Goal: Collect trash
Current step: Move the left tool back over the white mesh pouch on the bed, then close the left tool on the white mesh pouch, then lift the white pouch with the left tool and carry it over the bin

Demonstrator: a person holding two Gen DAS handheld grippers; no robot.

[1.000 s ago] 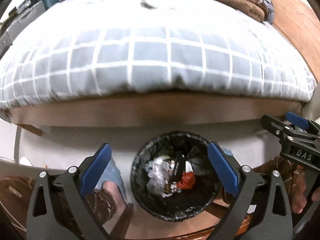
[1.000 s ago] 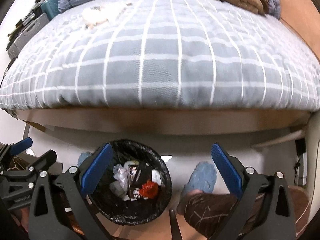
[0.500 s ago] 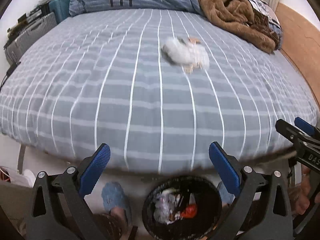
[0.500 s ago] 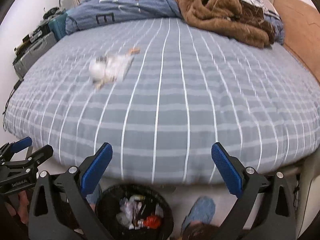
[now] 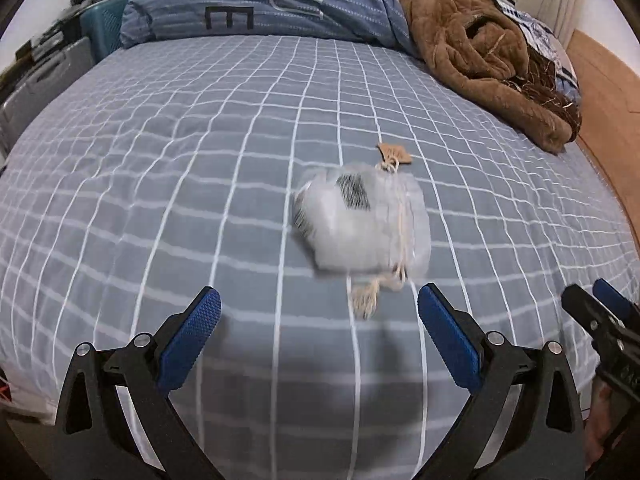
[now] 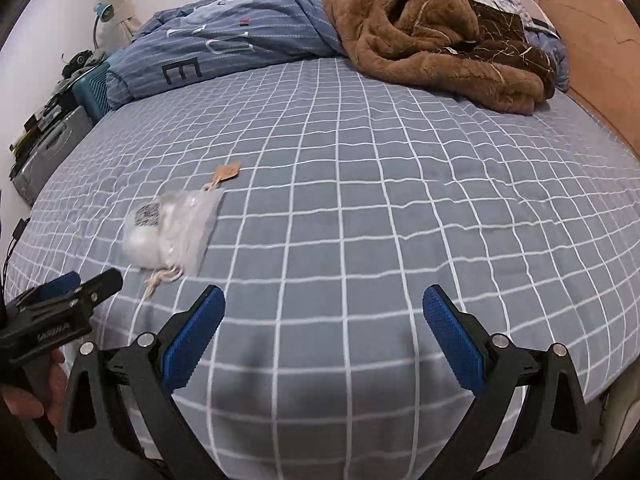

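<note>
A crumpled clear plastic bag (image 5: 362, 222) with white stuffing, a string and a brown paper tag (image 5: 394, 153) lies on the grey checked bed (image 5: 200, 168). My left gripper (image 5: 319, 338) is open and empty, just short of the bag and slightly left of it. The bag also shows in the right wrist view (image 6: 174, 230), to the left. My right gripper (image 6: 324, 338) is open and empty over bare bedsheet, well right of the bag. The left gripper shows at the left edge of the right wrist view (image 6: 72, 292).
A brown fleece blanket (image 6: 432, 36) and a blue striped duvet (image 6: 224, 44) are piled at the head of the bed. A wooden headboard (image 6: 592, 40) runs along the right. A teal crate (image 6: 94, 88) and grey cases stand at the left.
Both grippers have risen from the black trash bin on the floor and moved forward over the bed. The bin is out of view and the bag is now much closer.
</note>
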